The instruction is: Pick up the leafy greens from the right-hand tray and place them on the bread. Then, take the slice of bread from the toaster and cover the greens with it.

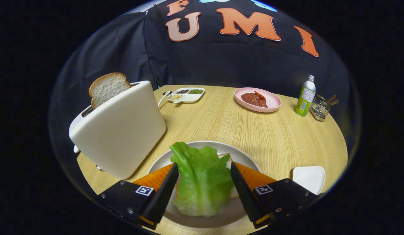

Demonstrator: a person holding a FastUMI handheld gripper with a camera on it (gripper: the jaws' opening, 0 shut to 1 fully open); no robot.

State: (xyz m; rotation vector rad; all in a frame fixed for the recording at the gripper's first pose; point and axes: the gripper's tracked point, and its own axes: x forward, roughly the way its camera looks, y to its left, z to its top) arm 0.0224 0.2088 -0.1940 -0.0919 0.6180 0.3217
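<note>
The gripper (204,169) hangs over the round white plate (156,164), fingers spread either side of the green leafy lettuce (202,182) — it lies on the bread there, released by the look of it. Next: the tan bread slice (108,87) in the cream toaster (120,130), at ten o'clock — a lift straight up.

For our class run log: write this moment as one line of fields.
gripper: open, fingers either side of lettuce | lettuce: lying on bread on plate | toaster: slice still in
</note>
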